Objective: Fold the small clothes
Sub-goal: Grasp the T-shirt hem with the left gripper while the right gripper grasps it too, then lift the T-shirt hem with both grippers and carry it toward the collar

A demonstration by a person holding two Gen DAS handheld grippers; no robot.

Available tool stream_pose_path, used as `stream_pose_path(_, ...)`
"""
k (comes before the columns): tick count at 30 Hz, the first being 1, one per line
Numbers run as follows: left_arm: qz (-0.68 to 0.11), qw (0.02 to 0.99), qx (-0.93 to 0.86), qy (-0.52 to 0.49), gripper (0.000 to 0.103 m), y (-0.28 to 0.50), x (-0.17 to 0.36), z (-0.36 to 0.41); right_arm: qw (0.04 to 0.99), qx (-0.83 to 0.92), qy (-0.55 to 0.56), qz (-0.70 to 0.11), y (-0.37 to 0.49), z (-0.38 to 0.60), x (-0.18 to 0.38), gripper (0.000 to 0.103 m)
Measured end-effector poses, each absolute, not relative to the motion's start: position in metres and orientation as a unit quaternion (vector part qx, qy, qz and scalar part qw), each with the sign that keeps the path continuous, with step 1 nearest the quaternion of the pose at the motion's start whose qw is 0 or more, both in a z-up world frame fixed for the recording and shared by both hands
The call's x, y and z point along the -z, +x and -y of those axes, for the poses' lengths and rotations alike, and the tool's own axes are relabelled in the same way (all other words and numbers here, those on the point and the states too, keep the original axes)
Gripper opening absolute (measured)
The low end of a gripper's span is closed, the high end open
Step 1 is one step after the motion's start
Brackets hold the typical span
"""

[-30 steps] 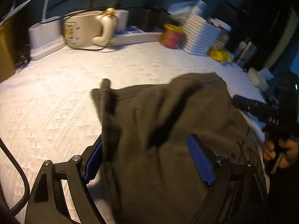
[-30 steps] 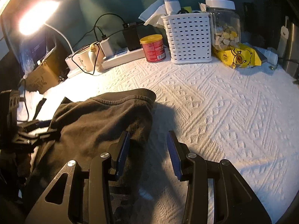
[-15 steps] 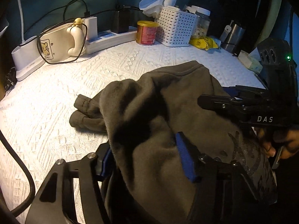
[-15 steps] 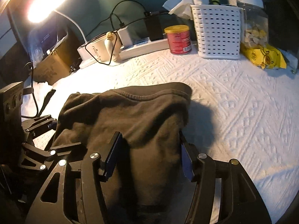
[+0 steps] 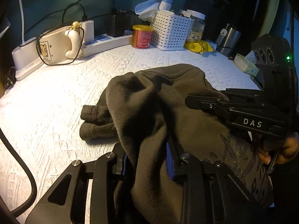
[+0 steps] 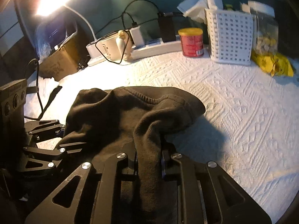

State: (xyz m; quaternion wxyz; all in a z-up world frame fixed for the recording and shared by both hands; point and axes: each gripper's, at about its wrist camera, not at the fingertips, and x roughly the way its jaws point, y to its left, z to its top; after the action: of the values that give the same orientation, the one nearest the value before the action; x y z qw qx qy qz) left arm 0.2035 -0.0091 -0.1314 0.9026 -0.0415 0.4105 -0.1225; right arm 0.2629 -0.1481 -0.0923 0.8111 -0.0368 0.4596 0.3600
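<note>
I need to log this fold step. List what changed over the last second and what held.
Both grippers closed on the dark garment: the left gripper and the right gripper each now pinch a fold, and the cloth is bunched up between them. The red can, white basket and bedspread stayed put.

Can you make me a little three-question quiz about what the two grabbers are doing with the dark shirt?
1. True or false: both grippers pinch the dark shirt.
2. What does the shirt lie on?
3. Which stands closest to the white basket? A) red can B) lamp C) cardboard box

Key
1. True: the left gripper and the right gripper each clamp a fold of cloth.
2. A white textured cloth.
3. A, the red can.
</note>
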Motion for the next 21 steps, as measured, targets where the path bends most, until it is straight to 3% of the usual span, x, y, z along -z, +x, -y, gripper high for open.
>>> stream_pose_path(21,-0.310,0.942,0.127,-0.029,0.026,0.160,0.073,0.013,0.860,-0.352,-0.019,-0.368,0.217,0.166,0.020,0.017)
